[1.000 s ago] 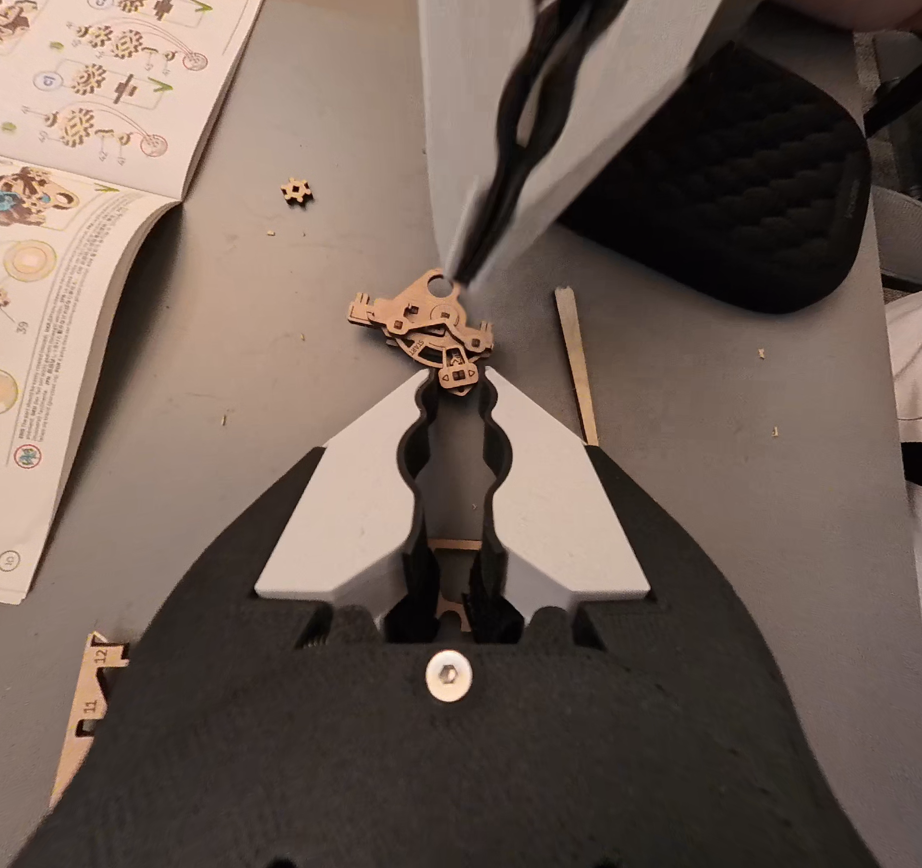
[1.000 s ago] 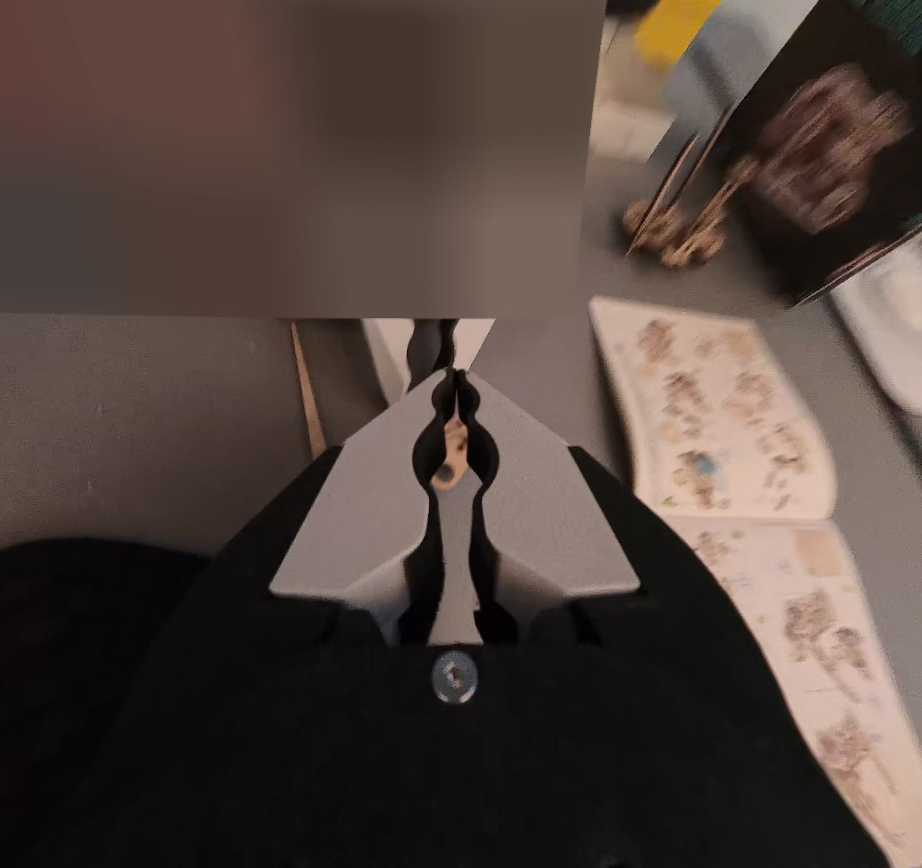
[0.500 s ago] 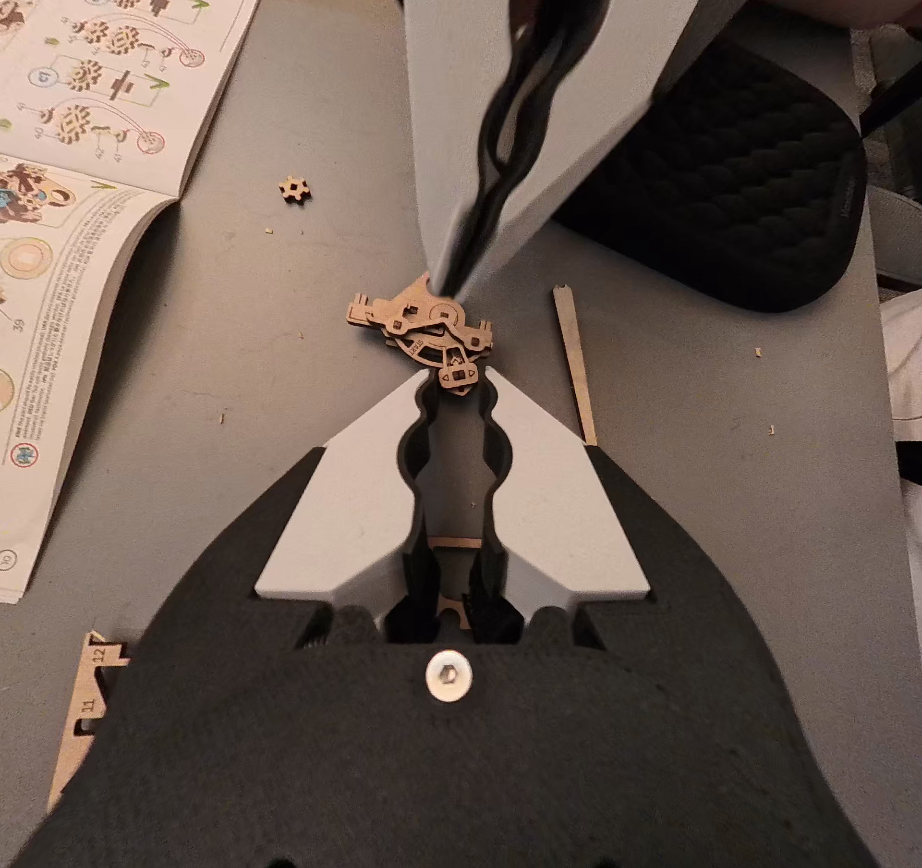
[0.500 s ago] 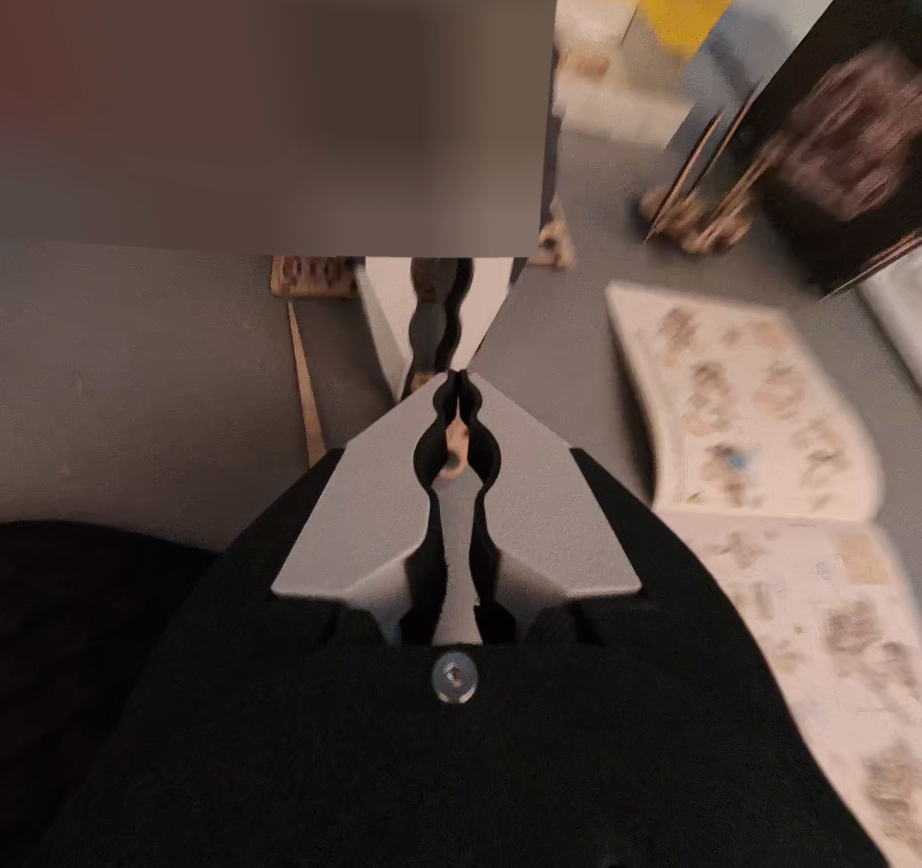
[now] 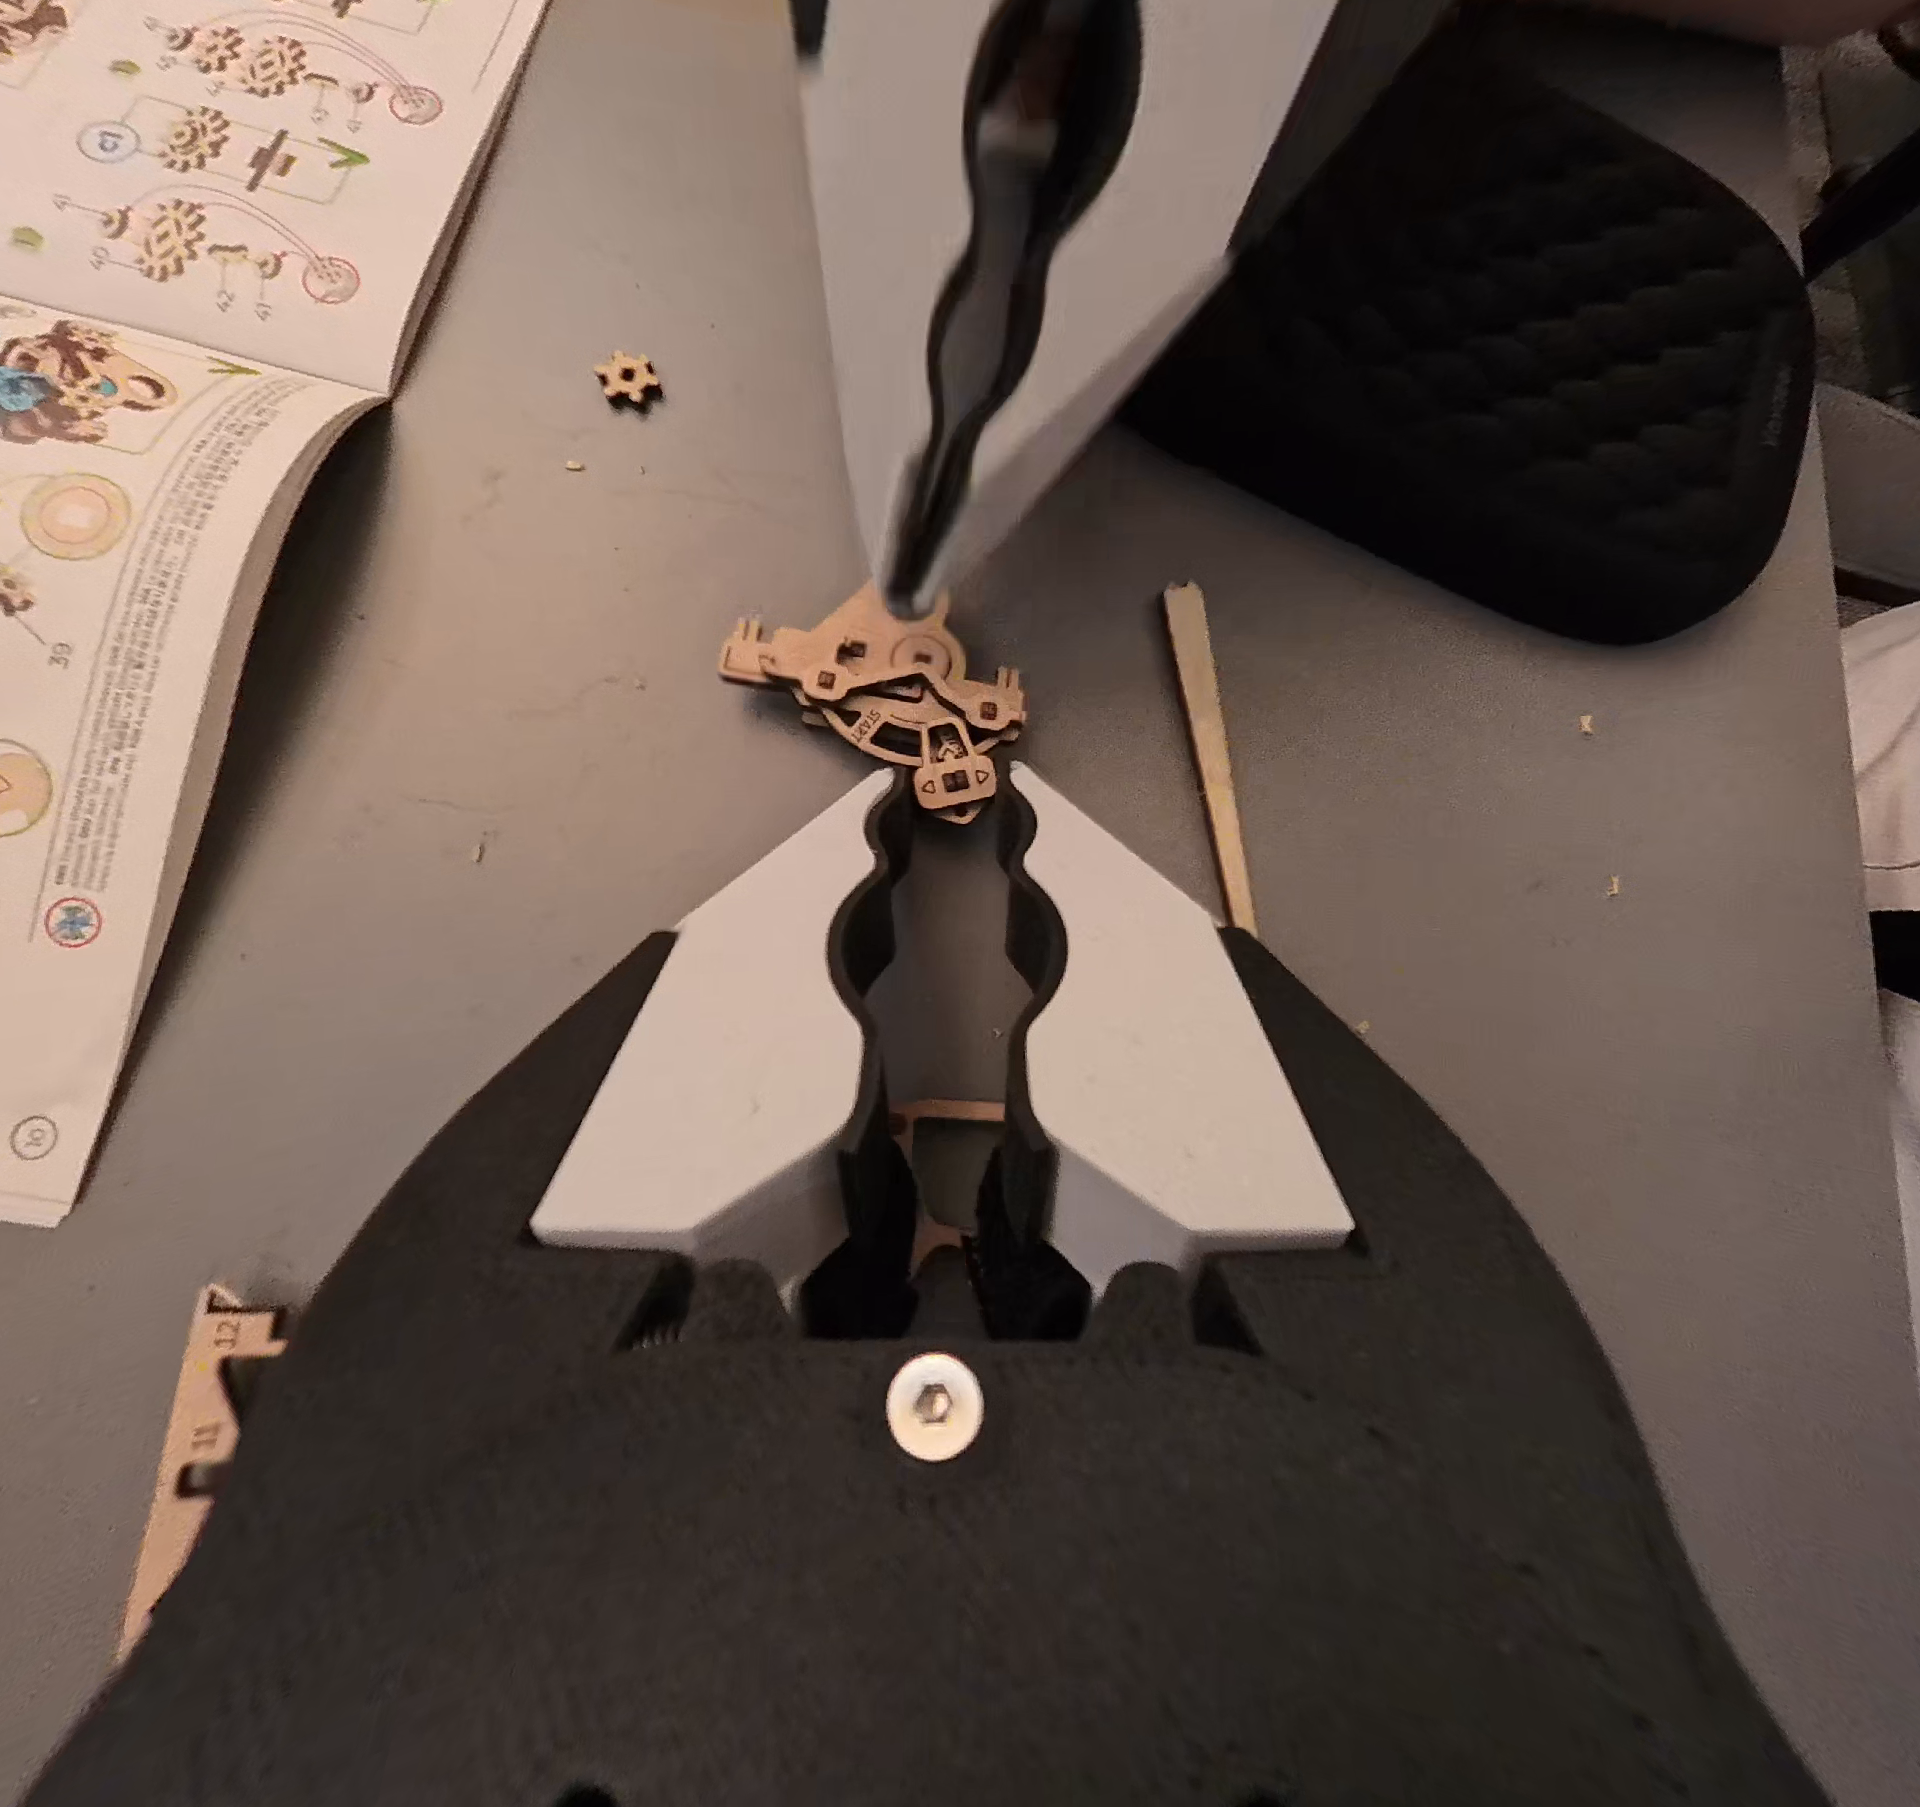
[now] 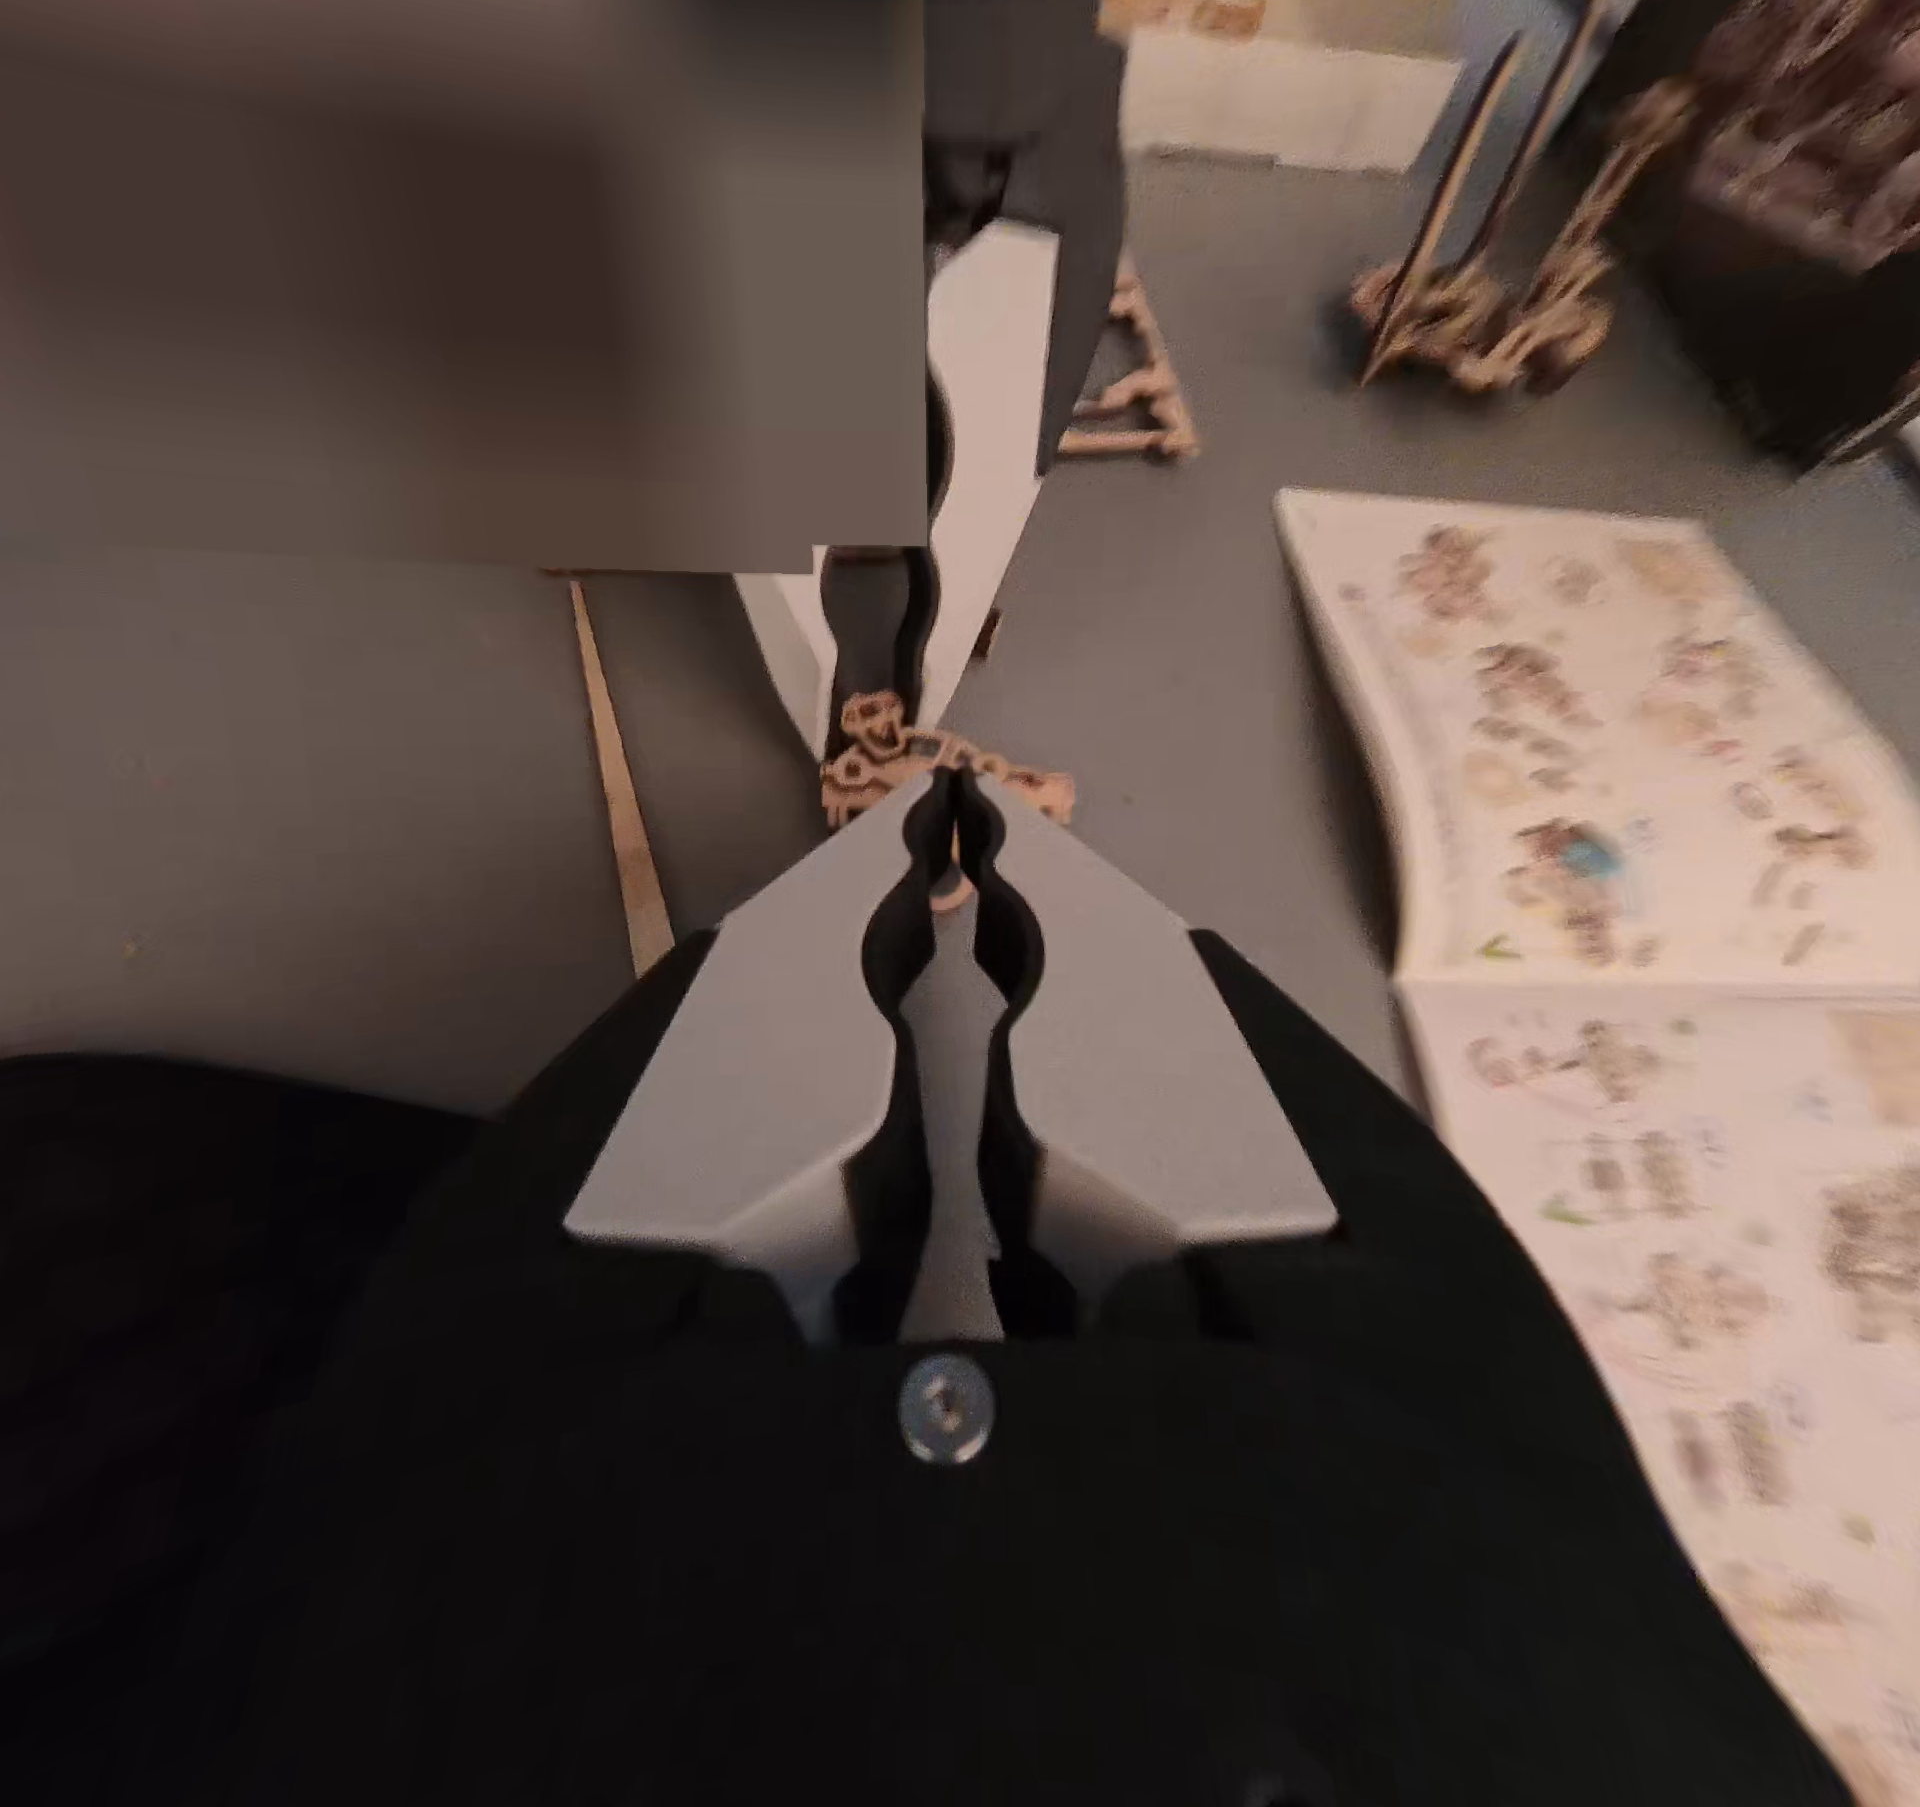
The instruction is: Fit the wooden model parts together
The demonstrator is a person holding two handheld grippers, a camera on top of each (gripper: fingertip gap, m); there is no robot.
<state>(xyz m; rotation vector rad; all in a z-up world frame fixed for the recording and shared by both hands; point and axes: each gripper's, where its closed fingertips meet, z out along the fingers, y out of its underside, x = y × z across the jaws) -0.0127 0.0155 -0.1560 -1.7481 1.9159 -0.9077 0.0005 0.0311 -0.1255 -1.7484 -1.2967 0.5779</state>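
A flat wooden assembly (image 5: pixel 883 682) of layered laser-cut parts lies on the grey table (image 5: pixel 520 822). My left gripper (image 5: pixel 956 783) has its jaws narrowed around the assembly's small lower tab (image 5: pixel 951 783), which sits between the black pads. My right gripper (image 5: pixel 909 599) comes in from the far side, shut, with its tips down on the assembly's top lobe. In the right wrist view the right gripper (image 6: pixel 954 781) is shut over the assembly (image 6: pixel 883 749), with the left gripper's fingers (image 6: pixel 977 510) behind it. Whether the right tips pinch a small part is hidden.
An open instruction booklet (image 5: pixel 156 407) lies at the left and shows in the right wrist view (image 6: pixel 1610 822). A small wooden gear (image 5: pixel 629 381), a thin wooden stick (image 5: pixel 1205 749), a black cushion (image 5: pixel 1507 355) and a numbered part sheet (image 5: pixel 197 1445) surround the work. Built wooden models (image 6: pixel 1475 323) stand beyond.
My right gripper's tips have slid left and down onto the assembly's top lobe, covering its hole. The left gripper and the assembly have stayed put.
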